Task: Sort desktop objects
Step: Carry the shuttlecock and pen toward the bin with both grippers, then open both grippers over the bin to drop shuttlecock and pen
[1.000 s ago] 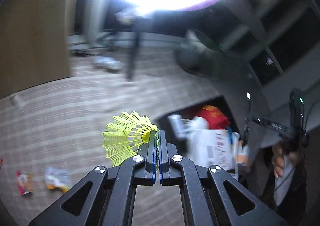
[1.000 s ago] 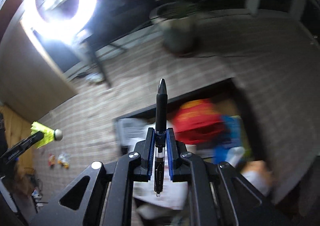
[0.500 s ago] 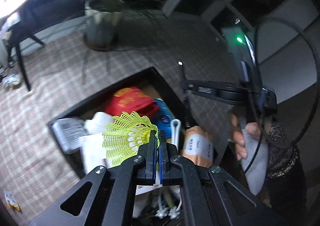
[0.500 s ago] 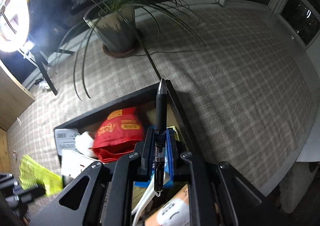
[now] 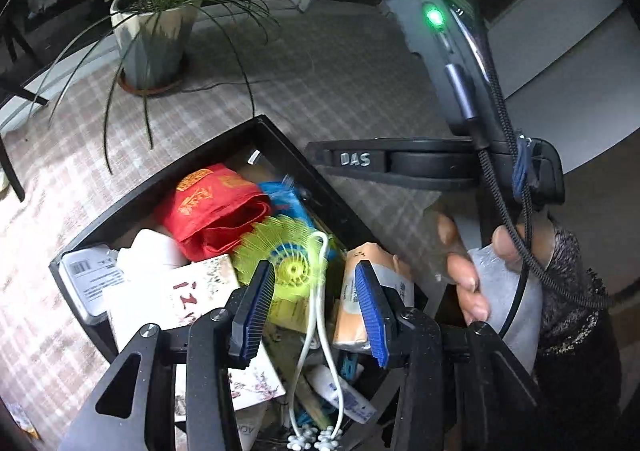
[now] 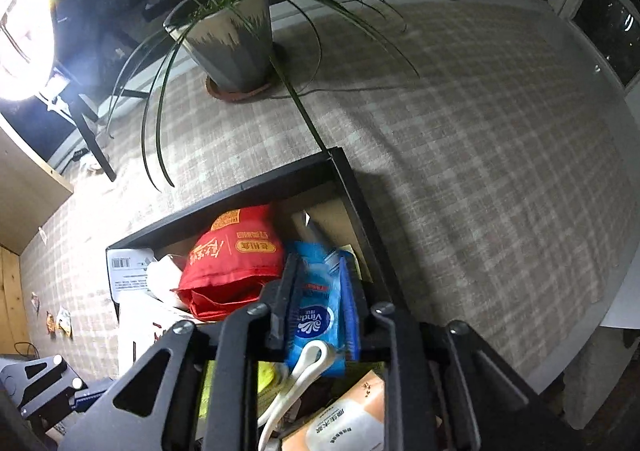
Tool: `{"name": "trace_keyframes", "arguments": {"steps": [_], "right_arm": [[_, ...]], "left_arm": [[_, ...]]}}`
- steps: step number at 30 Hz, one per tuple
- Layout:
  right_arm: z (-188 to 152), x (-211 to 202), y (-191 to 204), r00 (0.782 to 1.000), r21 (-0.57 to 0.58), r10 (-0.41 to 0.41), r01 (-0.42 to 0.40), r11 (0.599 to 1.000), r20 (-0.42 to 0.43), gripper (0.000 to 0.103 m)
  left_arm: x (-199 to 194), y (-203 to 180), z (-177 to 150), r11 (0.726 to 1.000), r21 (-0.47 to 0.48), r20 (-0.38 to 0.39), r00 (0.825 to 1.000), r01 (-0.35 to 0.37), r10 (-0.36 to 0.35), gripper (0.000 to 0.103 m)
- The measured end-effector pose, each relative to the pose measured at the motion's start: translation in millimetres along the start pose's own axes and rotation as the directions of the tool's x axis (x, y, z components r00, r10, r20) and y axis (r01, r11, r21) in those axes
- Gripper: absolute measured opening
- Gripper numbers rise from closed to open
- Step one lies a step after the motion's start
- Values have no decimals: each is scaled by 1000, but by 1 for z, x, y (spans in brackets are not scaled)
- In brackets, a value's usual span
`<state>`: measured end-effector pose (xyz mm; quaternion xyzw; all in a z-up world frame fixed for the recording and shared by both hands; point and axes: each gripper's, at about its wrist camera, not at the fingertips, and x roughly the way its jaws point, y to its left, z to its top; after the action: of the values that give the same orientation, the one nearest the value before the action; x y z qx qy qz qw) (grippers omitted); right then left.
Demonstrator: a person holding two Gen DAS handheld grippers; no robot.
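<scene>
My left gripper (image 5: 314, 267) hangs over a full black box (image 5: 280, 131) and its jaws are opening. The yellow shuttlecock (image 5: 288, 255) is blurred just beyond the blue pads, free of them, above the clutter in the box. My right gripper (image 6: 318, 263) is also over the box (image 6: 240, 191), jaws opening, with nothing pressed between the pads. A dark blurred pen (image 6: 310, 227) shows past its tips near the box's far corner. A blue tissue pack (image 6: 316, 315) lies below the right fingers.
The box holds a red bag (image 5: 216, 211), a white carton (image 5: 192, 291), an orange packet (image 5: 356, 315) and a white cable (image 5: 320, 331). A potted plant (image 6: 232, 47) stands behind on the checked cloth. A person's hand (image 5: 468, 279) grips the right tool. Small wrappers (image 6: 56, 321) lie far left.
Both grippers swung over the black box and opened. The shuttlecock left the left jaws and the pen left the right jaws; both now show blurred above the box.
</scene>
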<state>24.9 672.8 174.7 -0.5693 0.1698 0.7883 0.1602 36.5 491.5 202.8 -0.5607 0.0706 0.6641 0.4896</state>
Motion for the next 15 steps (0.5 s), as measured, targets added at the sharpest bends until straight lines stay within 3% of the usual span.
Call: {"name": "trace_keyframes", "arguments": {"steps": [11,15], "right_arm": [[-4,-16,25,999,-52,37,-35,998,33,23],[-14,-28,59,995,-121,87,-81,989,44,32]], "left_arm": [[-40,54,-26,986,-122,38,992,-112,118,39],[-69,89,-56,963,-202,54,980,-176,190,39]]}}
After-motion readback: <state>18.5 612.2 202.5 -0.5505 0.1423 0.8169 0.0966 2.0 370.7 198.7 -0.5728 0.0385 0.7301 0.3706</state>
